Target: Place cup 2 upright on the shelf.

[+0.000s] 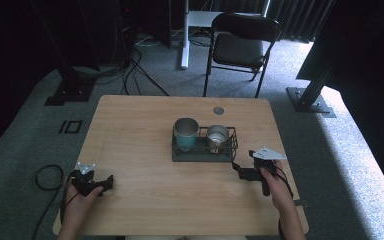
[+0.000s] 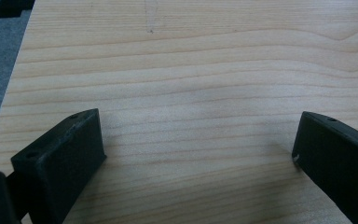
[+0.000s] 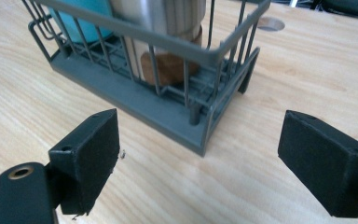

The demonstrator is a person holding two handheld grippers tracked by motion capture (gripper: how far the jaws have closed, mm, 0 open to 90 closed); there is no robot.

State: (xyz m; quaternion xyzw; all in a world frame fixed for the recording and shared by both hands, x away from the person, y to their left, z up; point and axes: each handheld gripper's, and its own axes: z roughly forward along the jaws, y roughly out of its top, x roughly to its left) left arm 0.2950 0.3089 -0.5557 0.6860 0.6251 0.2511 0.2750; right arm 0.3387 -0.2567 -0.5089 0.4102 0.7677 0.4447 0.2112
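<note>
Two claws, both spread wide and holding nothing: your right claw (image 3: 200, 158) faces the grey wire rack's (image 3: 177, 119) corner, your left claw (image 2: 196, 154) over bare wooden worktop (image 2: 191, 70).

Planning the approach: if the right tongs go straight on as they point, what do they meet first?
Probably the near corner of the grey wire rack, ahead of the open right tongs; the steel cup stands behind its bars.

Rack (image 1: 203, 150) mid-table (image 1: 145, 190); two cups inside, tall cup (image 1: 186, 133) left, short cup (image 1: 217, 135) right. Right gripper (image 1: 238, 169) near rack's right corner; left gripper (image 1: 111, 181) far left.
</note>
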